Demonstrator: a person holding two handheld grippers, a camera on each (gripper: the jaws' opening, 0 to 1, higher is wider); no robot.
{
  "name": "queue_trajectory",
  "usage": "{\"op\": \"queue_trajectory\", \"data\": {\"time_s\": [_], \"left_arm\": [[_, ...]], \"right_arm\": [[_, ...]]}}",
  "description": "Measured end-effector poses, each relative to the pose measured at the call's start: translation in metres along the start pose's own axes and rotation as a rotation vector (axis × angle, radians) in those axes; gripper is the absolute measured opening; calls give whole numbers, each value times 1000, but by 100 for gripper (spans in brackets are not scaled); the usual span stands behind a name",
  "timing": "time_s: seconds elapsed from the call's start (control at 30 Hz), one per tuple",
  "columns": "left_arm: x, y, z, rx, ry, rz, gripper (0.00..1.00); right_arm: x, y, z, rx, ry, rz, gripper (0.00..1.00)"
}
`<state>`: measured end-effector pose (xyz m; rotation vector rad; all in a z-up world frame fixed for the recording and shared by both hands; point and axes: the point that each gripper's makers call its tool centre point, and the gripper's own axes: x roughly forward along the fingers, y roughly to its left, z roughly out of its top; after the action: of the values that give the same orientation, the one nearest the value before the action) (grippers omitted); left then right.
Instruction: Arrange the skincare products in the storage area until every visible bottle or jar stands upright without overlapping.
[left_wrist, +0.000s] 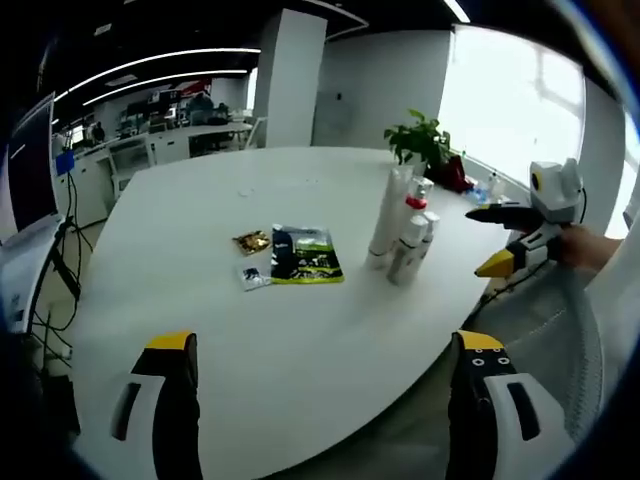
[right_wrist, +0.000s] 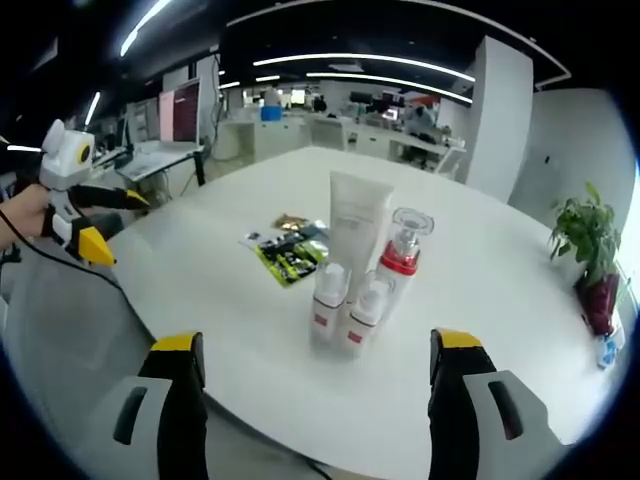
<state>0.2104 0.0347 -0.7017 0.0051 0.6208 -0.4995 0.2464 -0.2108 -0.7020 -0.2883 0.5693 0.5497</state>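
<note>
On the round white table (right_wrist: 480, 300) the skincare products stand grouped near the right gripper (right_wrist: 312, 400): a tall white tube (right_wrist: 358, 222), a red-collared pump bottle (right_wrist: 404, 250) and two small white bottles (right_wrist: 348, 305), all apparently upright, though they crowd together. Both grippers (left gripper (left_wrist: 322, 400) farther back) are spread wide, holding nothing. Spacing them calls for grasping one small bottle low and sliding it clear of the green sachets (right_wrist: 288, 252).
</note>
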Motion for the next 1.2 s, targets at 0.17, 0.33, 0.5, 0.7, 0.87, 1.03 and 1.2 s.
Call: {"op": "queue_trajectory", "data": {"time_s": [0.17,0.33,0.5,0.7,0.87,1.03,1.2], "left_arm": [[-4,8,-4,-16,-7,13,97],[-3,11,-9,-23,3,17,97],[-1,9,-8,-26,-1,8,97],[1,9,-5,-18,2,3,97],[6,6,-6,-8,17,-8,96],[14,-3,-2,1,26,-33,96],[23,-6,2,13,40,-46,96]], "right_arm": [[-1,1,0,-8,3,-1,92],[-1,1,0,-9,7,-1,92],[1,0,-2,-10,9,-2,92],[1,1,-2,-11,13,-1,92],[1,1,-2,-11,15,0,92],[0,1,-2,-14,14,0,91],[-1,1,0,-12,10,-1,91]]}}
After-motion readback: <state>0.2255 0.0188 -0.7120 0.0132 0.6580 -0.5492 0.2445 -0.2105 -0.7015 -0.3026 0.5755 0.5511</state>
